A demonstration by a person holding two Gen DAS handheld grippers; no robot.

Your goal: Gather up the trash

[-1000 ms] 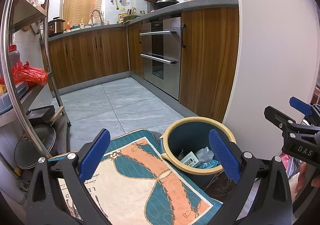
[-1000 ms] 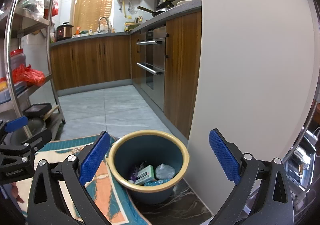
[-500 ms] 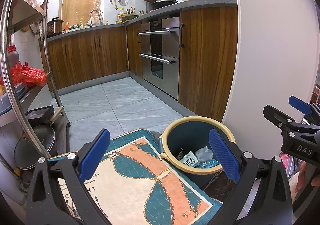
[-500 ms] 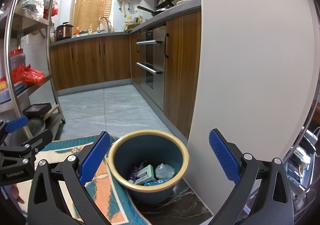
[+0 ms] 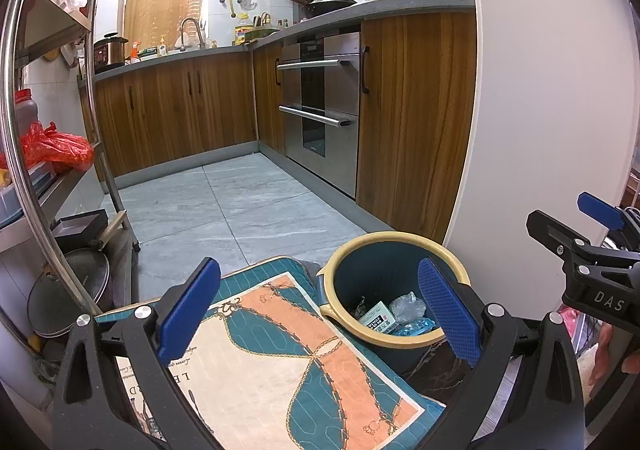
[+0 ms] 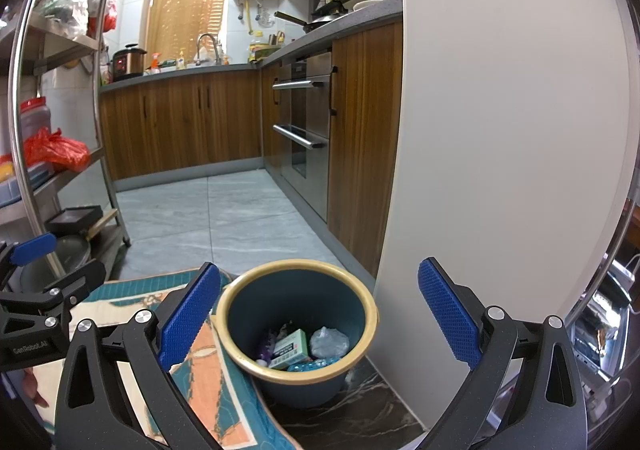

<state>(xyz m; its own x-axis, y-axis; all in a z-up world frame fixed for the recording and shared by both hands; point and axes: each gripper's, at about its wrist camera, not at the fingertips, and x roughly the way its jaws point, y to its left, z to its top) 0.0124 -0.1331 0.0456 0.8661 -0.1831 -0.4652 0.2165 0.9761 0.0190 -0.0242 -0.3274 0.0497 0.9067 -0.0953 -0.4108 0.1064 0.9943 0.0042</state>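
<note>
A dark teal bin with a yellow rim [image 5: 432, 244] [image 6: 232, 338] stands on the floor beside a white wall. Inside lie a small green-and-white box [image 5: 378, 317] [image 6: 291, 346], a crumpled clear plastic wrap [image 5: 406, 305] [image 6: 329, 342] and bits of blue wrapper. My left gripper [image 5: 318, 314] hovers open over the mat, left of the bin, holding nothing. My right gripper [image 6: 318, 314] hangs open above the bin, also holding nothing. Each gripper shows at the edge of the other's view.
A teal, orange and cream floor mat [image 5: 280, 362] lies left of the bin. A steel shelf rack [image 5: 24, 170] with pans and a red bag stands at the left. Wooden cabinets [image 5: 416, 122] and an oven [image 5: 320, 110] line the right. Grey floor tiles [image 5: 224, 210] stretch ahead.
</note>
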